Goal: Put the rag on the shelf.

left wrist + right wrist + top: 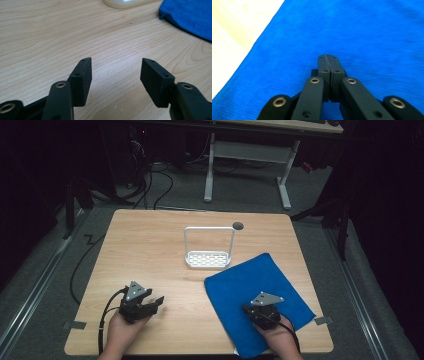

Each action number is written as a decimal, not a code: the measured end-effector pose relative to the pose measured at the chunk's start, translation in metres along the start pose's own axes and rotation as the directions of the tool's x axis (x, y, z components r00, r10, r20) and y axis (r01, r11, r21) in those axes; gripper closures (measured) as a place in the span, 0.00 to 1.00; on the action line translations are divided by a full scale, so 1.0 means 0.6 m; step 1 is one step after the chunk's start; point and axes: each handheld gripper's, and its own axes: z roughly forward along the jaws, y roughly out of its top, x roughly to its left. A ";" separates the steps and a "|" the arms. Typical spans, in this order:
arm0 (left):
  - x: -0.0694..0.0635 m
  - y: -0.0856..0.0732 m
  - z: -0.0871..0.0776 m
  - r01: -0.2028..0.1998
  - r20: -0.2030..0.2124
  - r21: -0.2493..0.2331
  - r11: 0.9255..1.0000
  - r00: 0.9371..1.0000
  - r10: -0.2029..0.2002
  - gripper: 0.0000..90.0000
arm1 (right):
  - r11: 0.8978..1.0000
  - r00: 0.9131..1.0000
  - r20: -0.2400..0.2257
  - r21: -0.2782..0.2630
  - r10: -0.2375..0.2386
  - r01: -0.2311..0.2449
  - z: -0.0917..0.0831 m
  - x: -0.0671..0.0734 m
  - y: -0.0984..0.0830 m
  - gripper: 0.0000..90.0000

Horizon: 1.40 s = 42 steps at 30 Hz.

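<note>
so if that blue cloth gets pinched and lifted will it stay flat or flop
The blue cloth lies flat and thin, so it would likely droop from any pinch. Its soft weave suggests it is light and may bunch when the shut right gripper pushes.

Wood, cloth and plastic surfaces

A soft, matt blue microfibre cloth [255, 295] is laid on the smooth wood-grain table [150, 250]; the white rack [208, 259] looks plastic.

A light wood-grain counter [150, 250] carries a blue cloth [240, 285] spread flat over its near right part, one corner hanging over the near edge. Just beyond the cloth stands a white perforated tray with a tall loop handle [208, 259], near a small dark round hole [238, 226].
</note>
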 end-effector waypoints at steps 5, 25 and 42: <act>0.000 0.002 0.001 0.010 0.011 -0.002 1.000 1.000 -0.010 0.48 | 0.999 0.997 -0.049 0.003 -0.053 0.053 0.011 0.032 0.013 1.00; -0.182 0.020 0.051 -0.152 0.347 0.103 0.983 0.932 0.108 0.74 | 0.996 0.997 -0.061 -0.077 -0.047 0.042 0.007 0.042 0.035 1.00; -0.149 0.015 0.054 -0.154 0.296 0.150 0.977 0.950 0.104 0.88 | 0.996 0.992 0.083 -0.016 0.094 -0.093 -0.006 -0.051 -0.010 1.00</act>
